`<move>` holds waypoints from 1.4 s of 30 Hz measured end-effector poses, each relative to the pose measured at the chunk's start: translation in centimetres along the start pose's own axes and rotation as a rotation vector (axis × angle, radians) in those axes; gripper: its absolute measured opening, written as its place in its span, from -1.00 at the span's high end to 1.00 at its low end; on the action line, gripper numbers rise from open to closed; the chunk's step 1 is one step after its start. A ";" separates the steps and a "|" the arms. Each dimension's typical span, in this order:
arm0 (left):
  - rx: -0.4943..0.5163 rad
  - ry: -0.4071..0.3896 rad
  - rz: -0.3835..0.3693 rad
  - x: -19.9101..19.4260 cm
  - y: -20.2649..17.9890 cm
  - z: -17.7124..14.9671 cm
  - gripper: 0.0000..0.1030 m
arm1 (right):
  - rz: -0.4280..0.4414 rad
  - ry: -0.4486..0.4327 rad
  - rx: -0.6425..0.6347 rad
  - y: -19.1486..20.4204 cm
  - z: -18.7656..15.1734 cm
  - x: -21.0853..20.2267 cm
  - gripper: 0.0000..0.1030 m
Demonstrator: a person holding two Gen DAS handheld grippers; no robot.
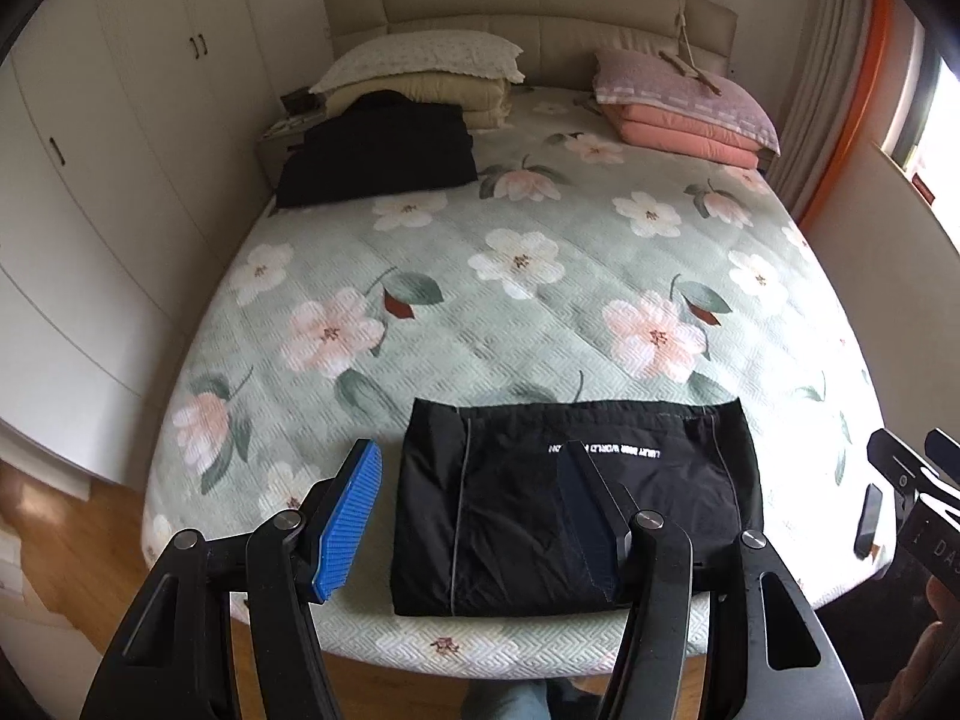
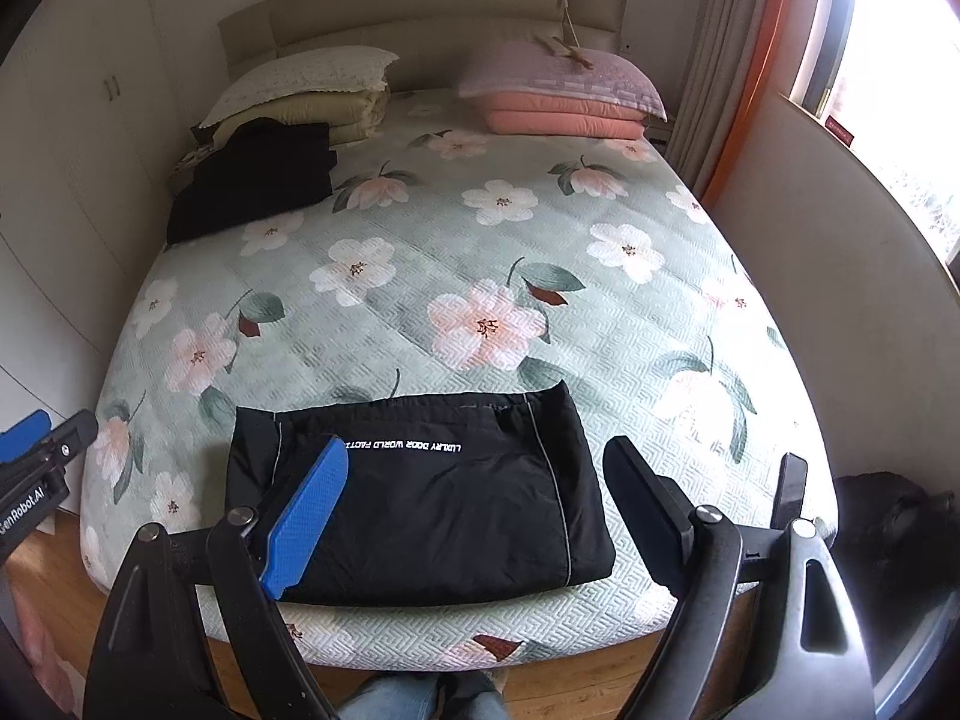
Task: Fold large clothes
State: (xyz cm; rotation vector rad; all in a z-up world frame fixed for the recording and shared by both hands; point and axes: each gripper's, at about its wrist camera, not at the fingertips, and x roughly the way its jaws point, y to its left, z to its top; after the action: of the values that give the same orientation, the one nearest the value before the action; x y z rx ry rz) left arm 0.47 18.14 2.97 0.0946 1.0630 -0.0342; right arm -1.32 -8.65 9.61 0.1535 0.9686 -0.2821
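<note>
Folded black garment (image 1: 570, 498) lying flat at the foot edge of the bed (image 1: 510, 276), a line of white lettering across its upper part and a thin grey seam running down each side; in the right wrist view the same garment (image 2: 420, 498) sits squarely between the two fingers. Left gripper (image 1: 474, 516) held above the near edge of the bed with its jaws spread wide and nothing between them: the blue-padded finger stands over the quilt just left of the garment, the other finger over the garment's middle. Right gripper (image 2: 480, 510) likewise spread wide and holding nothing, its blue pad over the garment's left part and its dark finger just beyond the garment's right edge; whether any finger touches the cloth cannot be told. A second dark folded item (image 1: 378, 150) lies near the head of the bed on the left, against a stack of cream bedding topped by a pillow (image 1: 420, 60); pink folded bedding (image 1: 690, 132) lies at the head on the right. The quilt is pale green with large flowers.
</note>
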 end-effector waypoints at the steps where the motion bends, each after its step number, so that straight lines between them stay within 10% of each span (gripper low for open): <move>1: 0.008 0.010 0.001 0.5 -0.3 -0.2 -0.23 | -0.001 0.007 -0.001 0.2 0.1 0.3 -0.71; 42: 0.138 0.081 -0.022 4.6 -4.3 0.7 -0.22 | 0.029 0.184 0.018 0.8 -0.9 6.8 -0.71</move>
State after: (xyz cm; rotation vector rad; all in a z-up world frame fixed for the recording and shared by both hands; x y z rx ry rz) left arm 3.04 13.92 -1.00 0.2099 1.1422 -0.1246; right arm 1.85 -8.76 3.41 0.2122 1.1456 -0.2533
